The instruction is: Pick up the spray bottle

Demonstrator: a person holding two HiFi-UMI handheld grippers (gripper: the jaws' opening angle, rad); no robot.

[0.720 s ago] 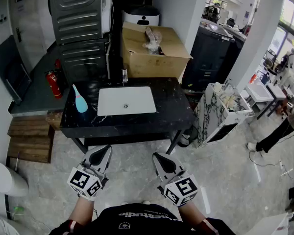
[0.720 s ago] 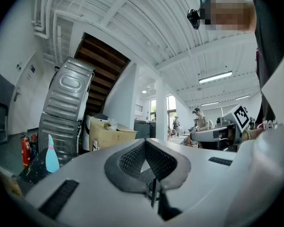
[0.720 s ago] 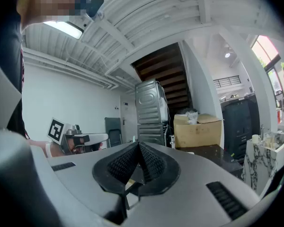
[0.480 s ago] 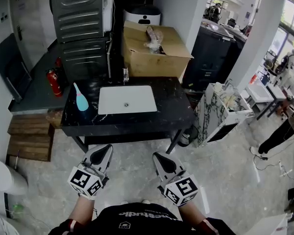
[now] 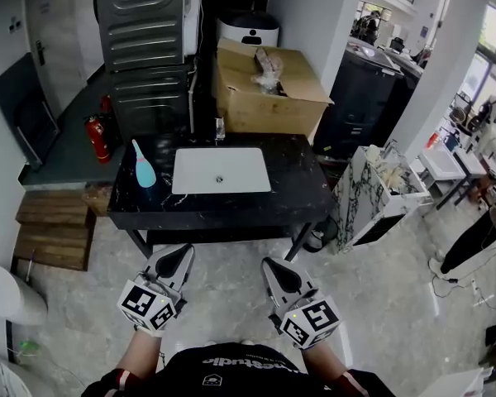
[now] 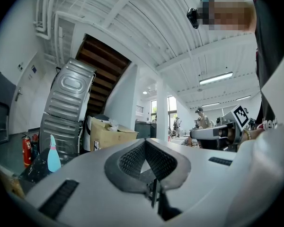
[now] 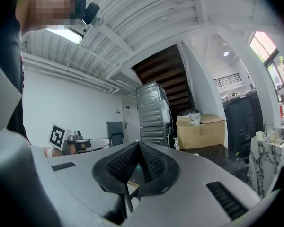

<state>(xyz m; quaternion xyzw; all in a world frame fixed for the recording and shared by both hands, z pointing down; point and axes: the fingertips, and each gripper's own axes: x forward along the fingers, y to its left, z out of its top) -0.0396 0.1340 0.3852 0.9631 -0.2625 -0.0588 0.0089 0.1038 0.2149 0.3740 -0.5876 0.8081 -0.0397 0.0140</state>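
Note:
The spray bottle [image 5: 144, 170], light blue with a pink top, stands upright at the left end of the black table [image 5: 298, 197]. In the left gripper view the spray bottle [image 6: 53, 157] shows small at the far left, well ahead of the jaws. My left gripper [image 5: 180, 255] and right gripper [image 5: 273, 265] hang side by side over the floor in front of the table, short of its front edge. Both are shut with nothing between the jaws. The left gripper [image 6: 145, 141] and right gripper [image 7: 139, 144] each show their tips meeting.
A white sink basin [image 5: 221, 170] is set into the table's middle. A cardboard box [image 5: 269, 89] and a grey metal appliance [image 5: 145, 40] stand behind it. A red fire extinguisher [image 5: 97, 139] is at the left, a marble-patterned cabinet [image 5: 376, 193] at the right, wooden pallets [image 5: 54, 230] lower left.
In the head view the whole scene has shifted slightly to the right. Both grippers keep the same shut pose in front of the table.

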